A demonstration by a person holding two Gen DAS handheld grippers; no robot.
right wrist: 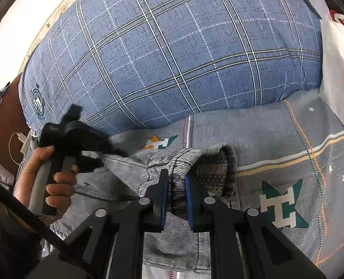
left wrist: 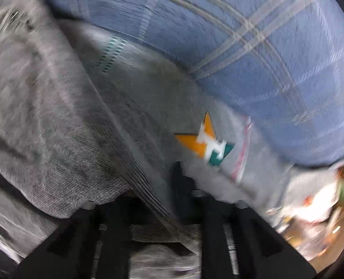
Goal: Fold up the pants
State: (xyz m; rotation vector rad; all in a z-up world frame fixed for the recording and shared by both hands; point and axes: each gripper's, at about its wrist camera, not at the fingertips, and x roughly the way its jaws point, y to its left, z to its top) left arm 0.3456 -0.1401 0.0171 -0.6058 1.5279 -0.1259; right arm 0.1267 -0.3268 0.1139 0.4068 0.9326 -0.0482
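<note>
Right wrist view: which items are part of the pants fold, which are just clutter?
In the job:
- grey pants
- right tool, shut on the pants
- left tool, also on the pants

Lying about:
- blue plaid pillow
- white paper bag
- charger cable

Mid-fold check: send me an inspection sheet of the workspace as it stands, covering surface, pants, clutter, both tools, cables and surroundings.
Surface: grey bedsheet with star-shaped prints and stripes.
Job's things: grey pants lie bunched on the sheet, with one end held up by both tools.
Clutter: blue plaid pillow behind the pants; white paper bag with an orange logo at the right.
Grippers: right tool is shut on a bunched fold of the pants; left tool, held in the left hand, grips the fabric's other side. The left wrist view is blurred.
Cables: white charger cable with a plug at the far left, off the pants.
Surroundings: pale wall behind the pillow; otherwise nothing seen.
</note>
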